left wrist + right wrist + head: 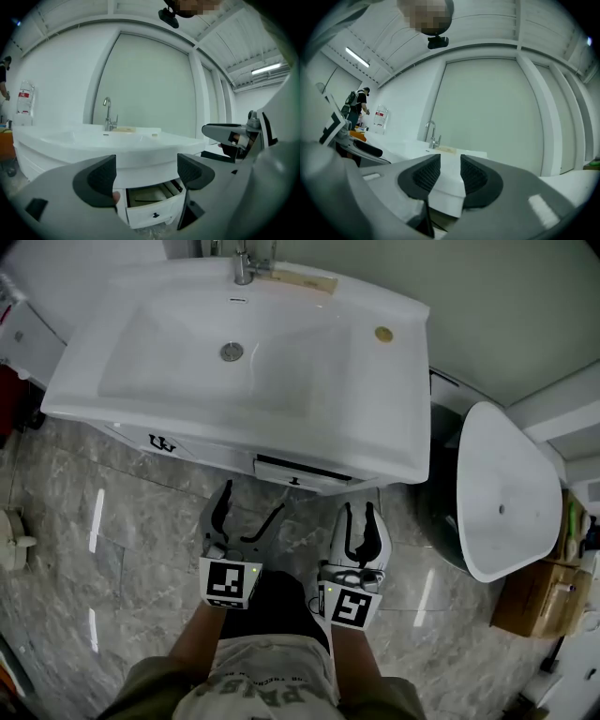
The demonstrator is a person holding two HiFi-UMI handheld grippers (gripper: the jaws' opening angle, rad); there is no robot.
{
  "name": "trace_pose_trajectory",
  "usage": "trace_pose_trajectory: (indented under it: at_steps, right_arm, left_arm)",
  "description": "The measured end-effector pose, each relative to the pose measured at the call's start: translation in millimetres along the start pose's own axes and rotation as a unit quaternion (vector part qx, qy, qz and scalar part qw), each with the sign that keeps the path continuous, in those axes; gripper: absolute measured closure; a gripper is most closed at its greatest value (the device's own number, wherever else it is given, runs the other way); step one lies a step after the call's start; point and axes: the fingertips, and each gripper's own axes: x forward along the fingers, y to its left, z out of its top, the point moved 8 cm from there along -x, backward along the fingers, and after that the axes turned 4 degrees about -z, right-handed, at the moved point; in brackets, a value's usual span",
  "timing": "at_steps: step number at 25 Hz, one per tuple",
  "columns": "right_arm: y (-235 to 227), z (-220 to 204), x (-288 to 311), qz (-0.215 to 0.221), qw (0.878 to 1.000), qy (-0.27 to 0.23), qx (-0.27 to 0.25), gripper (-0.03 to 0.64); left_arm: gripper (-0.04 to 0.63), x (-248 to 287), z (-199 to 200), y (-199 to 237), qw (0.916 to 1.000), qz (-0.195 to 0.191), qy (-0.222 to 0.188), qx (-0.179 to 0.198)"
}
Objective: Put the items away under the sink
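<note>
A white sink [309,381] with a faucet [242,263] stands ahead of me. On its rim lie a tan flat bar [303,279] and a small gold disc [383,334]. The drawer [302,472] under the sink is pulled partly out; in the left gripper view the drawer [152,213] shows a flat board inside. My left gripper [251,514] hangs just in front of the drawer, jaws spread wide and empty. My right gripper [360,512] is beside it, jaws a narrow gap apart with nothing between. The left gripper [146,173] and right gripper [450,176] both face the sink.
A white oval basin [502,493] leans at the right over a dark bin [441,498], with a cardboard box [534,596] beyond. A red object [7,395] sits at the far left. The floor is grey marble tile [112,540]. A person [356,105] stands far off.
</note>
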Motion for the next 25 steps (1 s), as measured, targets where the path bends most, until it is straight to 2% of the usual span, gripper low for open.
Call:
trace_pose_trajectory:
  at_steps: [4, 5, 7, 8, 9, 13, 14, 25]
  right_arm:
    - [-16, 82, -12, 0.011, 1.0, -0.003, 0.015, 0.483]
    - [-20, 100, -16, 0.012, 1.0, -0.002, 0.017, 0.485]
    - [-29, 133, -24, 0.009, 1.0, 0.0, 0.018, 0.485]
    - [-34, 148, -27, 0.006, 1.0, 0.0, 0.018, 0.5]
    - [-39, 162, -31, 0.004, 1.0, -0.002, 0.018, 0.574]
    - [-52, 204, -49, 0.008, 1.0, -0.013, 0.015, 0.578]
    - [-54, 210, -53, 0.009, 1.0, -0.016, 0.012, 0.615]
    - [-64, 246, -81, 0.029, 0.999, -0.037, -0.004, 0.615]
  left_arm:
    - [0.194, -33, 75, -8, 0.9995, 0.026, -0.009, 0.013]
    - [0.239, -44, 93, -10, 0.9991, 0.037, -0.016, 0.012]
    - [0.395, -64, 128, -14, 0.9981, 0.051, -0.035, 0.001]
    - [0.422, -74, 142, -17, 0.9979, 0.052, -0.039, -0.002]
    - [0.459, -83, 153, -19, 0.998, 0.051, -0.037, 0.0]
    - [0.563, -115, 187, -29, 0.9969, 0.059, -0.051, 0.005]
    - [0.571, -121, 192, -31, 0.9965, 0.061, -0.056, 0.005]
    - [0.584, -152, 227, -53, 0.9906, 0.086, -0.101, 0.033]
